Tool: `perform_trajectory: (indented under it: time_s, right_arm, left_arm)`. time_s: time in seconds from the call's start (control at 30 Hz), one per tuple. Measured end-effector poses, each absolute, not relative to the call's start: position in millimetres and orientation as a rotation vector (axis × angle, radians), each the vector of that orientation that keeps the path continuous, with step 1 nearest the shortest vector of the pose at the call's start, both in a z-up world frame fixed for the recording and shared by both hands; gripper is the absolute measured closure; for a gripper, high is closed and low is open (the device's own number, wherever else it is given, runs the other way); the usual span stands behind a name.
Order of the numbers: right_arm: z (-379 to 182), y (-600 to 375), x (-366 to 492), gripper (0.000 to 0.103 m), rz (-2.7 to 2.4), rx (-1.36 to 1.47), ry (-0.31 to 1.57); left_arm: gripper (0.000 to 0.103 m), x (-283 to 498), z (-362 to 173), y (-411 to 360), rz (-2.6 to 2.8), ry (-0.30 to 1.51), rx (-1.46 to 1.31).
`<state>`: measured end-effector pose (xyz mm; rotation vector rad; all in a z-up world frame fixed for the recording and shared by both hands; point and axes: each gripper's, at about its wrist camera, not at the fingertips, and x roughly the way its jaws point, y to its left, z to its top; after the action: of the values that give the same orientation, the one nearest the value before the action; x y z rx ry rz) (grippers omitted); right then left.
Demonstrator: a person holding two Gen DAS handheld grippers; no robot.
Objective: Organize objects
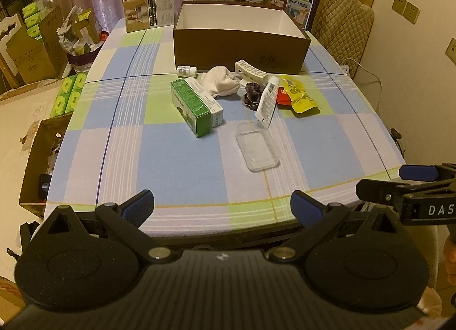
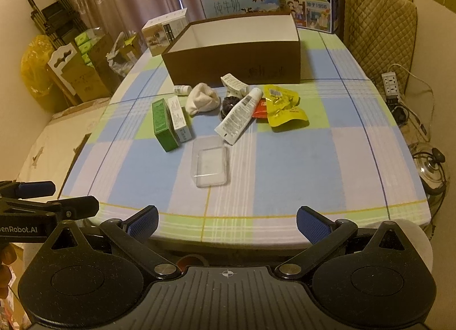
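Clutter: tube (image 2: 240,112), green box (image 2: 163,124), sock (image 2: 203,99), yellow pouch (image 2: 283,106) and clear lid (image 2: 211,165) lay mid-desk, just before the open brown box (image 2: 236,53).
Left gripper (image 1: 222,204): fingers spread, empty, at the near desk edge.
Right gripper (image 2: 227,223): fingers spread, empty, beside the left one.
Risk: overlapping items could drag neighbours when lifted; the thin lid might slip.
Surface: checked cloth on the desk (image 2: 299,159).
Room: curtains, stacked cartons.
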<state>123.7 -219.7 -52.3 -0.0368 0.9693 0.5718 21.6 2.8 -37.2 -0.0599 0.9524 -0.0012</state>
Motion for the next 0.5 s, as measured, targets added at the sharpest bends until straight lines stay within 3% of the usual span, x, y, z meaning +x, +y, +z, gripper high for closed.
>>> perform_trajectory:
  time_s: [0.5]
  right_arm:
    - [-81.3,-185.9,156.5,0.002,0.636,-0.058,0.950]
  left_arm:
    - [0.002,62.0,-63.8,20.7,0.062,0.971,-0.067]
